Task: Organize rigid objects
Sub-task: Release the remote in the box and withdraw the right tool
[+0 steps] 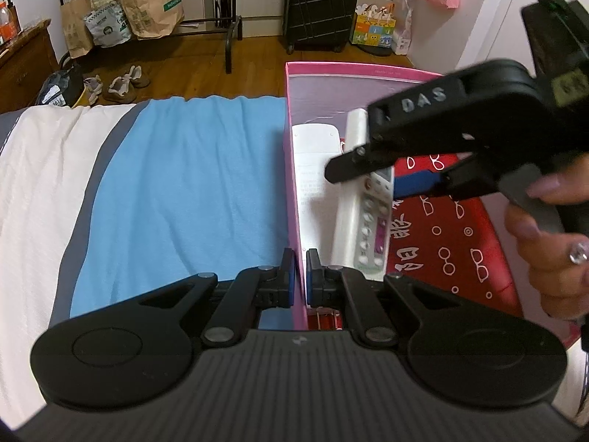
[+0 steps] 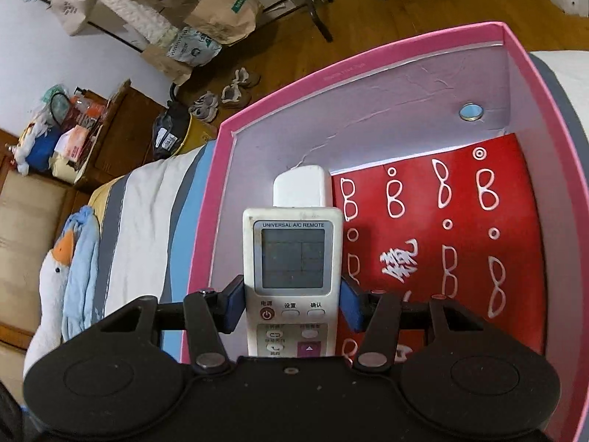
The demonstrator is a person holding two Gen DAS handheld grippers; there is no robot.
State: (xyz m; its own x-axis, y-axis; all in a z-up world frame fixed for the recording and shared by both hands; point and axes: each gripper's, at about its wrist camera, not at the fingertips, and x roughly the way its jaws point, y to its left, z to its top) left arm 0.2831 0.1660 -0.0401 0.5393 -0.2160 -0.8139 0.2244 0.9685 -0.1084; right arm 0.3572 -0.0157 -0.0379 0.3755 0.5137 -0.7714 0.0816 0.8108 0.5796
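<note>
A pink box [image 1: 353, 68] stands on the bed with a red glasses-patterned case [image 2: 441, 239] on its floor. My left gripper [image 1: 300, 280] is shut on the box's left wall, one pad on each side. My right gripper [image 2: 292, 307] is shut on a white A/C remote [image 2: 292, 258], its blue pads pressing the remote's sides below the screen. It holds the remote inside the box, along the left wall. In the left wrist view the right gripper [image 1: 379, 180] comes in from the right with the remote [image 1: 368, 228] tilted. Another white remote [image 2: 302, 188] lies beyond it, seen back side up [image 1: 314, 154].
A small round metal disc [image 2: 471, 112] sits on the box's far wall. A blue cloth [image 1: 184, 191] covers the bed left of the box. A goose plush [image 2: 55, 269] lies at the bed's edge. Shoes [image 1: 121, 84], paper bags [image 1: 151, 7] and a black suitcase [image 1: 320, 3] stand on the floor.
</note>
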